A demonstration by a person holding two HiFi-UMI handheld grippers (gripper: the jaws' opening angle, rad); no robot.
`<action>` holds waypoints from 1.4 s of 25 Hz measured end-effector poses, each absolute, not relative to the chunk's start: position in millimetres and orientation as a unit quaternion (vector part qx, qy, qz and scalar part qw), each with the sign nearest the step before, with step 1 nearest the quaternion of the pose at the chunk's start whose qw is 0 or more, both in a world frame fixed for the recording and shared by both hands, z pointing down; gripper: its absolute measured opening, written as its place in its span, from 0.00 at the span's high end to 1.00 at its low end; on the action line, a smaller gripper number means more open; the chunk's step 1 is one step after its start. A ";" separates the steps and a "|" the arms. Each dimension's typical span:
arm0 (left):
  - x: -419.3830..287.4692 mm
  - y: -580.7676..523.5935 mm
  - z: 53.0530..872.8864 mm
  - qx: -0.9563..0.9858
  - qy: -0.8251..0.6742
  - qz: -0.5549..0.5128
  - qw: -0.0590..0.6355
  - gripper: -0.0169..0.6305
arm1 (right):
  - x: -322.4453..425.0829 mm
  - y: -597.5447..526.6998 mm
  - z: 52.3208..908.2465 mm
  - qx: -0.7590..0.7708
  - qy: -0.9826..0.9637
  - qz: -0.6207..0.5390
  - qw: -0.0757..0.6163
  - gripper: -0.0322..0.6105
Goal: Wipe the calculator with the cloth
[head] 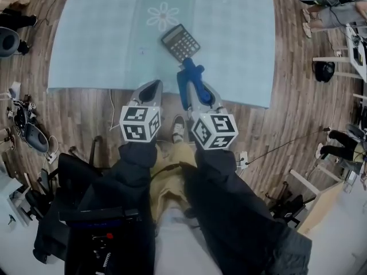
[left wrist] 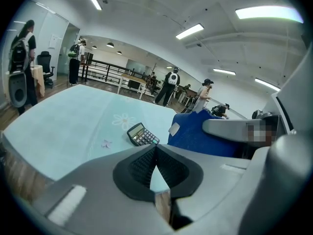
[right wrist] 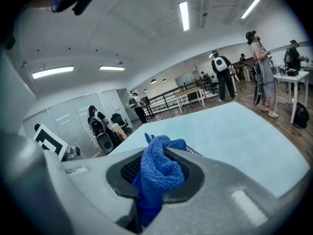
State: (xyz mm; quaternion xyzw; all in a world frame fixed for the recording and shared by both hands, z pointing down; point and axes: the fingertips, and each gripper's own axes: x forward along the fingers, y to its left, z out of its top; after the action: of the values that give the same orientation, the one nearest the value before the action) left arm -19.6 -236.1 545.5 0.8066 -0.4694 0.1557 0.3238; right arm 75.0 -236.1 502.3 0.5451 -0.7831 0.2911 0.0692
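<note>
The calculator point(head: 180, 42) lies face up near the top centre of the head view, on the pale blue tablecloth point(head: 97, 44), open to a wipe. Just below it hangs the right gripper point(head: 191, 72), jaws pinching the bunched blue cloth point(right wrist: 157, 173). A wad pokes past the tips, likely to serve as the rubbing face. The left gripper point(left wrist: 156, 150) sits lower and to the left, tips pressed together on nothing, seemingly kept clear.
</note>
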 end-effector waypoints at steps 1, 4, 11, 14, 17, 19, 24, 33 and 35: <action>-18.7 -238.0 550.6 0.804 -0.470 0.158 0.328 0.98 | 75.6 -239.1 507.4 0.545 -0.782 0.294 0.071 0.86; -18.9 -246.7 565.0 0.798 -0.472 0.161 0.338 0.98 | 76.7 -252.1 521.3 0.547 -0.780 0.296 0.074 0.86; -20.3 -250.5 592.9 0.790 -0.470 0.168 0.355 0.98 | 76.9 -270.6 547.4 0.552 -0.777 0.292 0.083 0.86; -17.9 -253.5 599.2 0.788 -0.470 0.168 0.361 0.98 | 82.7 -277.8 557.6 0.555 -0.773 0.296 0.089 0.86; -19.1 -258.7 604.5 0.786 -0.470 0.168 0.364 0.98 | 85.0 -287.3 566.2 0.556 -0.771 0.296 0.093 0.86; -21.2 -261.2 607.8 0.785 -0.471 0.168 0.366 0.98 | 85.3 -293.3 570.7 0.557 -0.771 0.294 0.096 0.86; -24.9 -264.8 612.8 0.785 -0.468 0.170 0.368 0.98 | 95.3 -314.3 578.3 0.565 -0.770 0.281 0.099 0.86; -38.4 -266.1 617.4 0.778 -0.479 0.172 0.368 0.98 | 119.4 -356.7 582.9 0.585 -0.767 0.235 0.116 0.86; -40.5 -268.5 616.5 0.778 -0.481 0.171 0.366 0.98 | 124.2 -367.7 583.9 0.591 -0.765 0.225 0.121 0.86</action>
State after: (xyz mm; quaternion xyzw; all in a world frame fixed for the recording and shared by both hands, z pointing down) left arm -40.5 -268.5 616.5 0.7776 -0.4814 0.1714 0.3665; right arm 124.2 -367.7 583.9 0.5908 -0.7654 0.2250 0.1205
